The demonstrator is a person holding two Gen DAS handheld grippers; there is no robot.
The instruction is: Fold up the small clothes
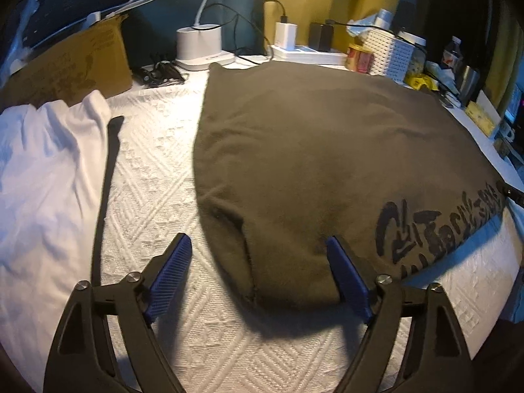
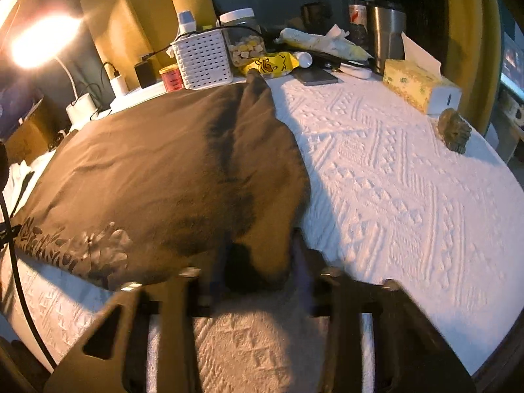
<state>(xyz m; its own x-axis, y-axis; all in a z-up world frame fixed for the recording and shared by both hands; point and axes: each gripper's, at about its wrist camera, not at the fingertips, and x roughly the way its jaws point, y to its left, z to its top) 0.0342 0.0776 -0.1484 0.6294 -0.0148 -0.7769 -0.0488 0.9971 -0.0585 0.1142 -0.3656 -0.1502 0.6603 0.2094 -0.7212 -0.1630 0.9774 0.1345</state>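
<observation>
Olive-brown knit cloth, a small shirt (image 1: 327,150) with dark lettering near one edge, lies spread on the white textured cover of the tabletop (image 1: 157,180), its far edge near a white basket (image 2: 203,59) and a tissue box (image 2: 419,85). It looks soft, limp and light, likely to sag and crease rather than hold shape, and the nap should give the pads decent grip. The left tool (image 1: 258,262) stands spread, its blue pads either side of the near corner of the shirt without pressing it. The right tool (image 2: 258,262) is blurred; its fingers sit close together around a dark bunched bit of the near hem, and it seems to be pinching that fold, though the pads are hard to make out. Taking both near corners at the hem seems the best hold. A white garment (image 1: 42,177) lies apart to the left.
</observation>
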